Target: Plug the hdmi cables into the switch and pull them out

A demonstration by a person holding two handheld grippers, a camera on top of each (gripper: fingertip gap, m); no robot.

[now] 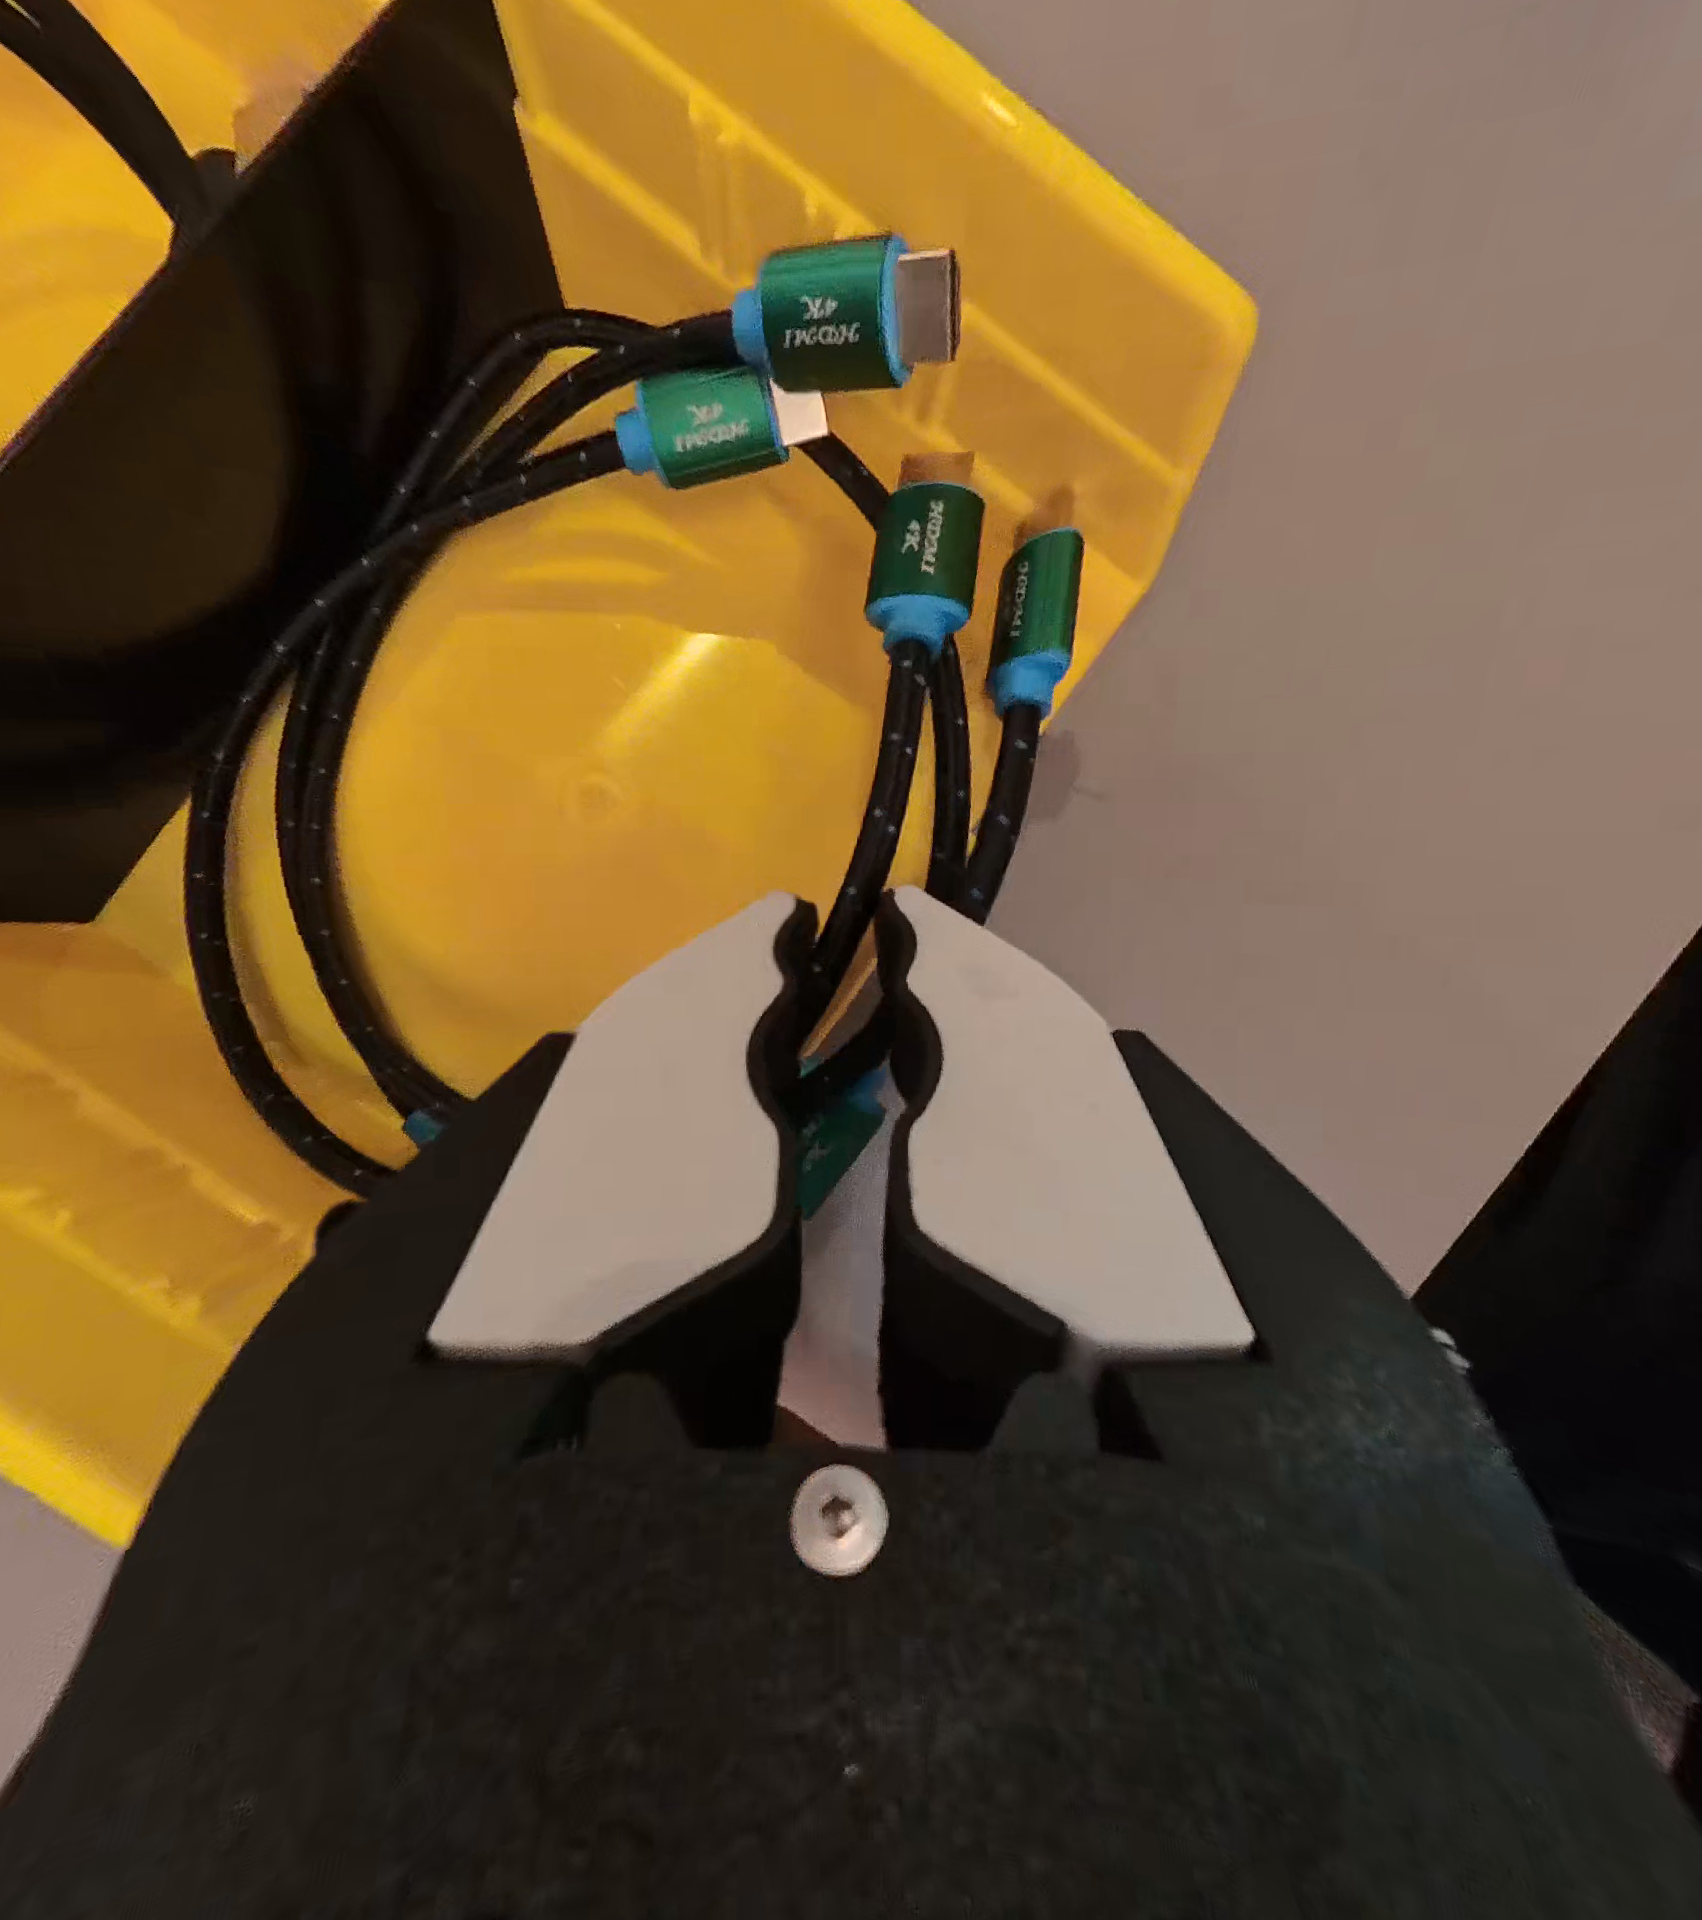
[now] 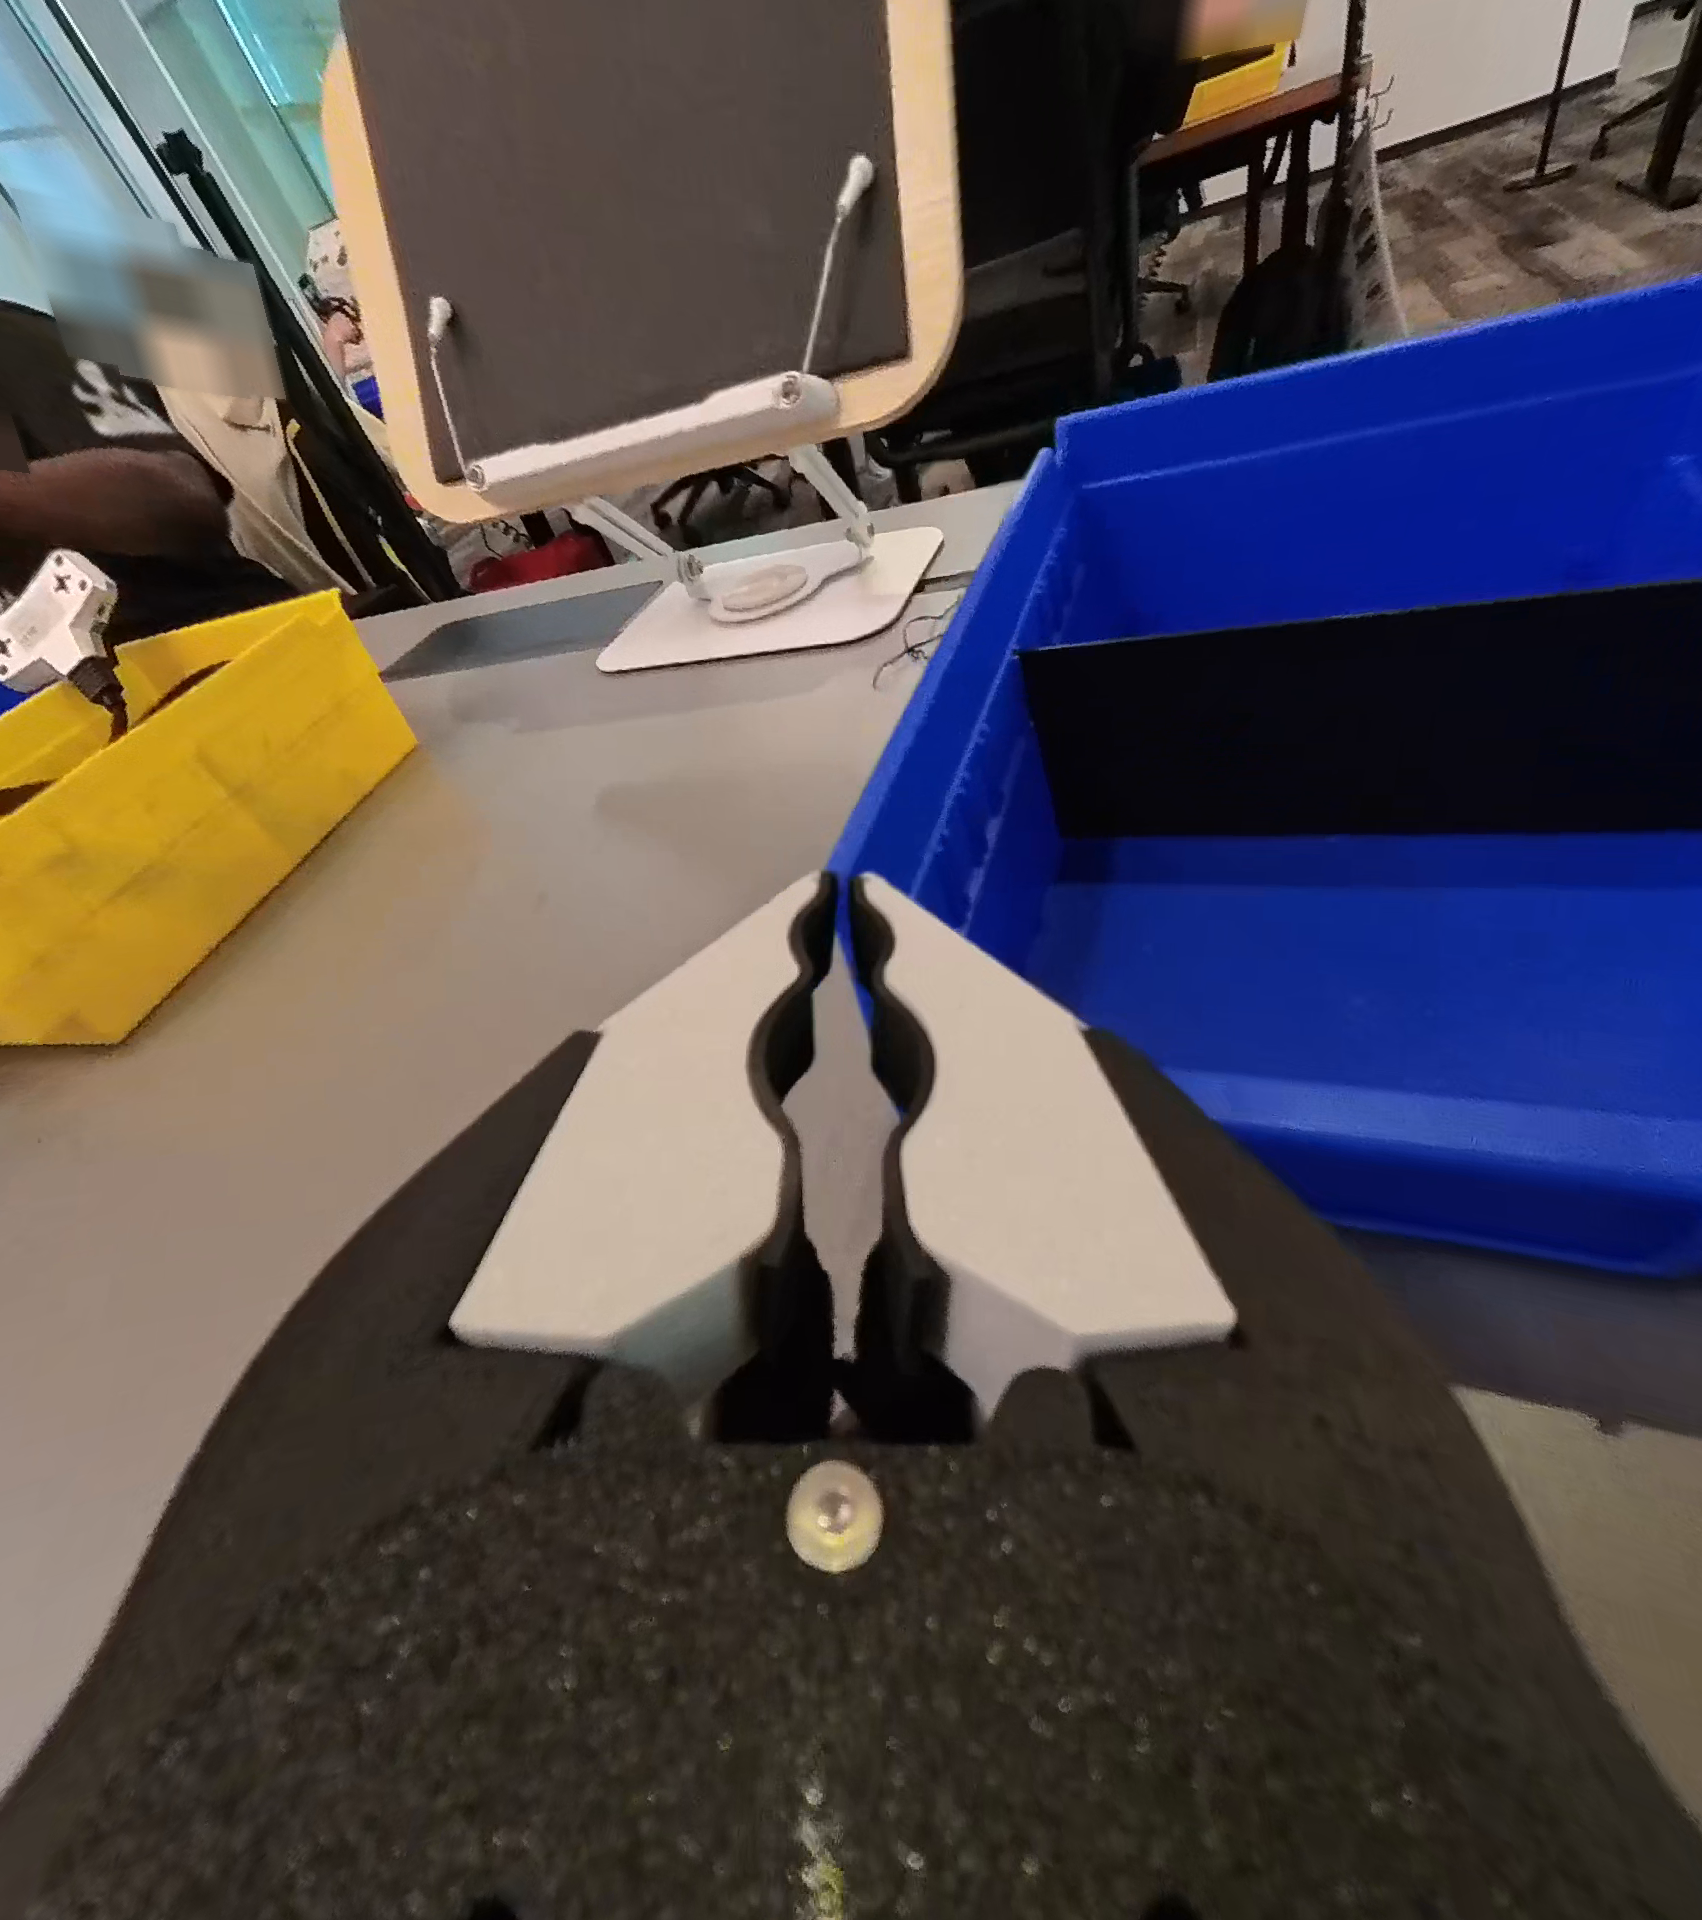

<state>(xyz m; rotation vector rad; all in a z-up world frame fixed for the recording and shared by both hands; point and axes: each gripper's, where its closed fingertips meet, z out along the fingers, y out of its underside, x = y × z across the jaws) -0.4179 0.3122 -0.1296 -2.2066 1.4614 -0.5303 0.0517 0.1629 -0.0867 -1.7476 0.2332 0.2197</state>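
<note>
Yellow plastic fills most of the left wrist view: a yellow bin [image 1: 1034, 343] lying on a grey worktop [image 1: 1449, 312], with a black divider [image 1: 203, 468] crossing it toward ten o'clock. Inside lie braided black hdmi cables [image 1: 307, 727] looped in a coil, their green plugs with blue collars fanned out near twelve to one o'clock; the top plug [image 1: 831, 312] points toward three o'clock, a second plug [image 1: 712, 428] sits just below it, and two more plugs [image 1: 925, 556] stand side by side, tips up. The left hand-held gripper [image 1: 842, 914] is clamped on the cables, its grey fingers [image 1: 639, 1122] nearly together with a cable strand and part of a green plug pinched in the gap.

In the right wrist view, the right hand-held gripper [image 2: 842, 894] hovers over the worktop [image 2: 566, 831] with its jaws closed and nothing between them. A blue bin [image 2: 1398, 1143] with a dark divider sits at two o'clock, touching distance from the tips. The yellow bin [image 2: 151, 790] lies at nine o'clock, a white connector piece [image 2: 47, 623] poking above it. A tablet stand [image 2: 774, 603] stands at twelve o'clock.
</note>
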